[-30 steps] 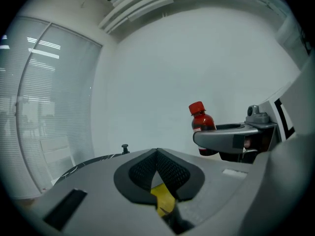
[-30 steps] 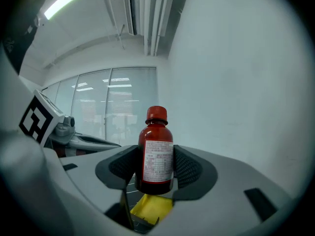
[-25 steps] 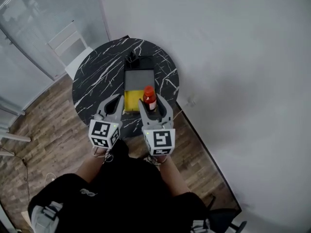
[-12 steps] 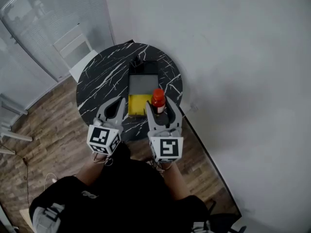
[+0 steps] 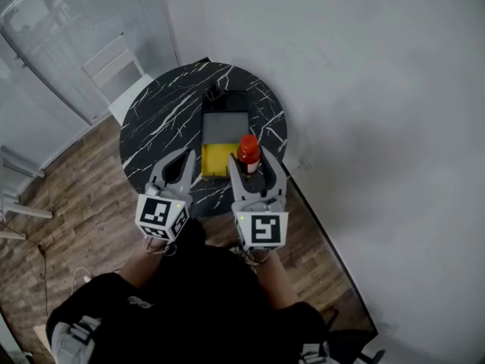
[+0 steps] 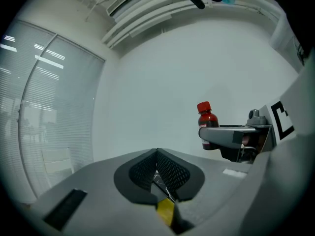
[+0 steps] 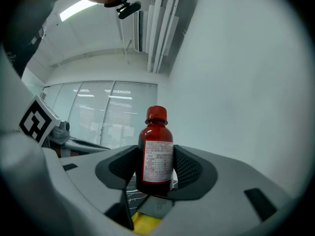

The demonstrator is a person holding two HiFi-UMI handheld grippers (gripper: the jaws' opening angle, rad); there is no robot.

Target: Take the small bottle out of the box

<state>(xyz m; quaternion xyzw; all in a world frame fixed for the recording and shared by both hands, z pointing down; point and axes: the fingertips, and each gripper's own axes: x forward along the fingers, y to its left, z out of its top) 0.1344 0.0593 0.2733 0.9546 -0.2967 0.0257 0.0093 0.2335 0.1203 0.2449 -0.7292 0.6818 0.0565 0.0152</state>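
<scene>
A small dark-red bottle [image 5: 248, 152] with a red cap and a white label stands upright between the pads of my right gripper [image 5: 251, 162], which is shut on it. In the right gripper view the bottle [image 7: 156, 154] fills the gap between the jaws, clear of the table below. It hangs just right of the box [image 5: 223, 129], a dark tray with a grey floor and a yellow part [image 5: 214, 158] at its near end. My left gripper [image 5: 182, 156] is shut and holds nothing, left of the box. The left gripper view shows its pads meeting [image 6: 157, 152] and the bottle [image 6: 207, 124] off to the right.
The box lies on a round black marble table [image 5: 159, 120]. A small black object [image 5: 214, 93] sits at the box's far end. A white chair [image 5: 106, 63] stands behind the table at the left. A white wall runs close along the right, over wood flooring [image 5: 68, 203].
My right gripper has carried the bottle a little to the right, from over the box's right side to beside it. The left gripper has barely moved.
</scene>
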